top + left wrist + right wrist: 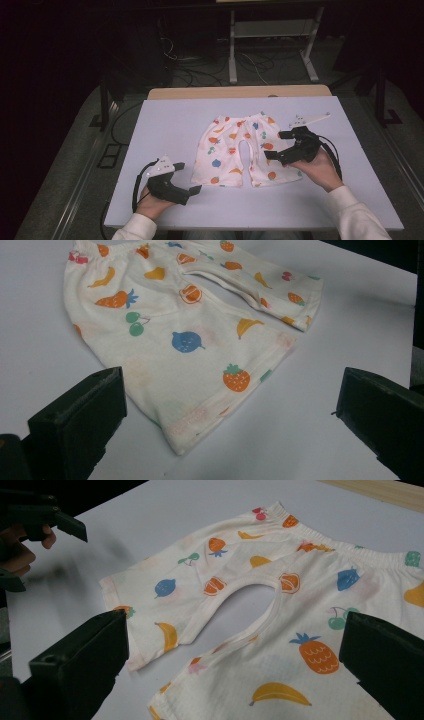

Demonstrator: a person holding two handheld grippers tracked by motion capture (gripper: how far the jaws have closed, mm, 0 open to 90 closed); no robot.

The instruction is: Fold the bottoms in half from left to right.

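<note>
two open grippers (left gripper, right gripper) flank one pair of shorts.

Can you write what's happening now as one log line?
shorts: flat on table | left gripper: open, beside | right gripper: open, over leg

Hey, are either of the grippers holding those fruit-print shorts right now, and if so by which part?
Nothing is held. Both the left gripper and the right gripper are open, with the shorts lying flat on the table.
</note>
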